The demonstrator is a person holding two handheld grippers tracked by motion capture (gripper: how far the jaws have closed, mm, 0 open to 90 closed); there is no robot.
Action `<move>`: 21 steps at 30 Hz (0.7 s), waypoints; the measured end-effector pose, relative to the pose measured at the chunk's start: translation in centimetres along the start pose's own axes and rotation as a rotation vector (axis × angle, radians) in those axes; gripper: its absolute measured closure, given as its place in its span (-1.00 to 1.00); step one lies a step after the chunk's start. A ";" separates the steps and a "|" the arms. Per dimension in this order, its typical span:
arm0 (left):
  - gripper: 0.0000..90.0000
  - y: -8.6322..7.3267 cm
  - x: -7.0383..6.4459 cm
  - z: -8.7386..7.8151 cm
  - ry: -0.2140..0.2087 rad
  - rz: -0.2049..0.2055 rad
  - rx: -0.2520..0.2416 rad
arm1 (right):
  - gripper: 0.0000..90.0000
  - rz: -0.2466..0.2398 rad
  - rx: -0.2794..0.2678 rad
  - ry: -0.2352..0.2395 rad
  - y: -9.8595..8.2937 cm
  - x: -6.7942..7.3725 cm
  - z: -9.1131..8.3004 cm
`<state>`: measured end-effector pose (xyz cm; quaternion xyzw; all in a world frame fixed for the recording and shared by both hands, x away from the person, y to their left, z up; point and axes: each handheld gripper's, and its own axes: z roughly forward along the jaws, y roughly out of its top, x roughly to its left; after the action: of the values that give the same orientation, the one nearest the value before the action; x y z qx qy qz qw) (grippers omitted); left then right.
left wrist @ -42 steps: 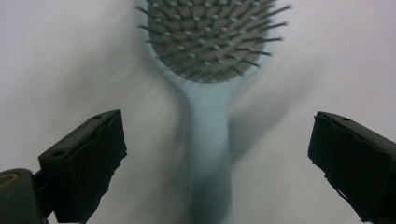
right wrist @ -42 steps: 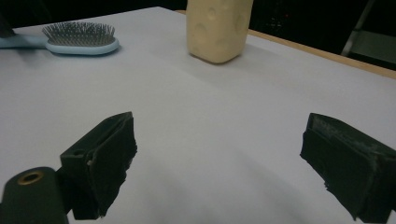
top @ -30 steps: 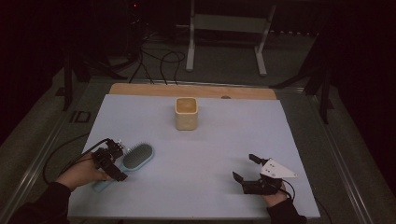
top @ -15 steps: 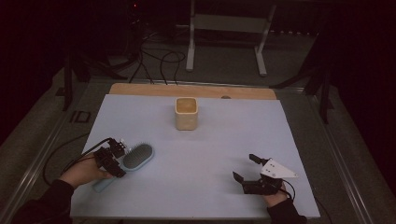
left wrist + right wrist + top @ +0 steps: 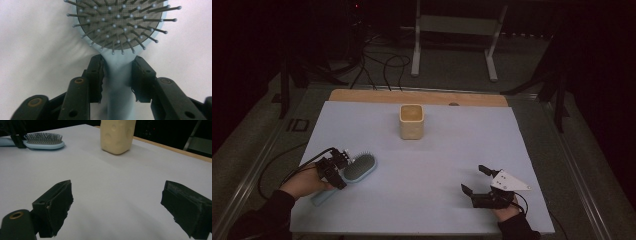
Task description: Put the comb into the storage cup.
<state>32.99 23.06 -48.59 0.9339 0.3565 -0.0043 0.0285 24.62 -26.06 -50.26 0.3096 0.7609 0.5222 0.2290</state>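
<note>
A light blue hairbrush [image 5: 360, 168] lies bristles up on the white table sheet [image 5: 442, 165] at the front left. My left gripper [image 5: 333, 168] is shut on the neck of its handle [image 5: 119, 82]. In the left gripper view one pad [image 5: 96, 78] sits on each side of the handle, just below the bristle head [image 5: 120, 22]. My right gripper [image 5: 474, 179] rests at the front right, open and holding nothing. The right gripper view shows its gripper [image 5: 120, 203] with jaws wide apart over bare sheet, and the hairbrush [image 5: 43, 141] far off to the left.
A cream square cup [image 5: 412, 121] stands upright at the middle back of the sheet; the right gripper view shows the cup [image 5: 117, 135] straight ahead. A wooden strip [image 5: 417, 96] borders the far edge. Cables [image 5: 277, 162] trail off the left side.
</note>
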 end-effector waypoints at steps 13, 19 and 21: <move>0.55 -0.5 -0.3 -0.1 0.021 -0.013 -0.041 | -0.78 0.003 -0.002 -0.002 0.0 0.0 -0.1; 0.55 -1.2 0.0 -0.2 -0.011 -0.019 -0.075 | -0.78 0.002 -0.002 -0.001 0.0 0.0 -0.1; 0.56 -1.3 0.0 -0.4 -0.019 -0.025 -0.096 | -0.78 0.002 -0.001 -0.002 0.0 -0.1 -0.1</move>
<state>32.10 24.09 -48.30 0.9268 0.3677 0.0037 0.0763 24.63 -26.14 -50.21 0.3106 0.7602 0.5226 0.2293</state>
